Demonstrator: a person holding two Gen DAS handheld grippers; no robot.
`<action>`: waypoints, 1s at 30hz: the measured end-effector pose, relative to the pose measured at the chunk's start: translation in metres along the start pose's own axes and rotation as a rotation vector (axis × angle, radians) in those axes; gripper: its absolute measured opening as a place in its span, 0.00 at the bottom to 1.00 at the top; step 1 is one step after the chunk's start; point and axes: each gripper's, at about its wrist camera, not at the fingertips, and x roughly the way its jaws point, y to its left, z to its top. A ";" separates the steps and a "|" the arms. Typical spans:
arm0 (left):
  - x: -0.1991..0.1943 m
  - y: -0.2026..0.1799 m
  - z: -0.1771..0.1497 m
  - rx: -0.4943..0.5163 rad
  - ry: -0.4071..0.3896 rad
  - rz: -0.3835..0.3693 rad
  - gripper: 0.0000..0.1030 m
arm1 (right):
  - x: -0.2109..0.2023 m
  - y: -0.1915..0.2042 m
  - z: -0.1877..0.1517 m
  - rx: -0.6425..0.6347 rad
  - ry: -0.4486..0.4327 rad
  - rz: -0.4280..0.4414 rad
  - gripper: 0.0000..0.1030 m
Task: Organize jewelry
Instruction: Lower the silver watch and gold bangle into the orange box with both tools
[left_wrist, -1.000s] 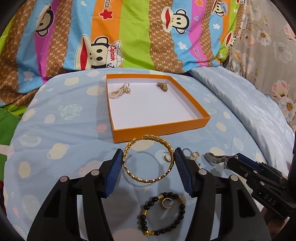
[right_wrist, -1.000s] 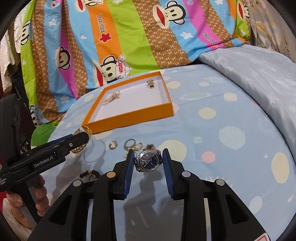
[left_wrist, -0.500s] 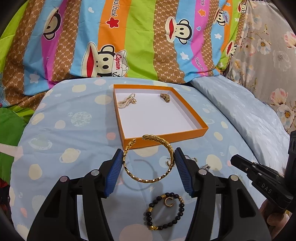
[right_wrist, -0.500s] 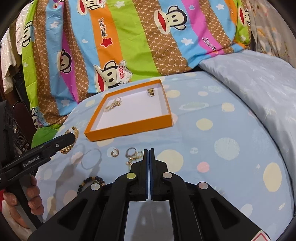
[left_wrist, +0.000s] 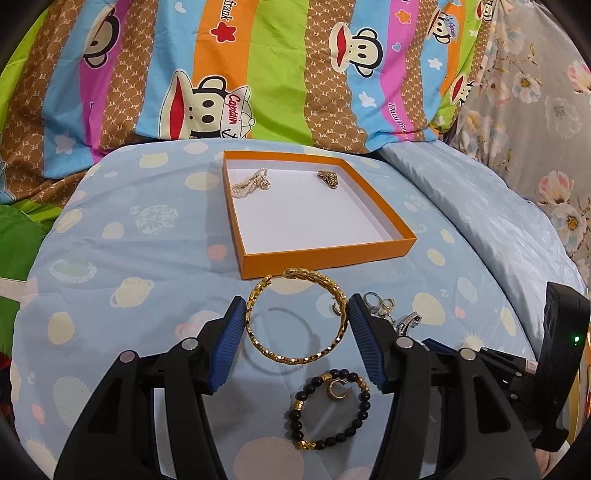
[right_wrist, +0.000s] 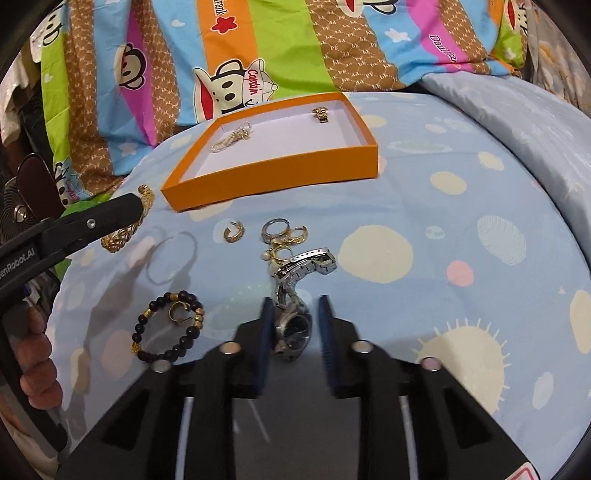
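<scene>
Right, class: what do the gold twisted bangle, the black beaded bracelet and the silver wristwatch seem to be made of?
Gold twisted bangle: probably polished gold-toned metal, bright glints on its facets.
Black beaded bracelet: dark, dull-glossy round beads, stone or wood unclear, with gold spacers.
Silver wristwatch: likely steel; shiny linked band, dark dial.

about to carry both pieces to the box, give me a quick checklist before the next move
1. Left gripper on the gold bangle: ok, both fingers touch its sides and it casts a shadow on the sheet.
2. Right gripper on the silver watch: cannot tell, the watch sits between the fingers with gaps on both sides.
3. Watch band free of the small rings: not ok, it lies against them.
4. Room in the orange box: ok, only the pearl piece and gold clip at the far end.
5. Black bead bracelet out of the path: ok.
</scene>
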 end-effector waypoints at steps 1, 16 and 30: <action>0.001 0.000 0.000 -0.002 0.003 0.000 0.54 | -0.001 0.000 0.000 -0.004 -0.003 -0.007 0.13; 0.001 -0.002 0.022 0.019 -0.038 -0.006 0.54 | -0.042 -0.009 0.052 0.013 -0.196 0.009 0.08; 0.065 -0.001 0.086 0.043 -0.078 0.006 0.54 | 0.009 -0.011 0.151 -0.025 -0.245 0.061 0.08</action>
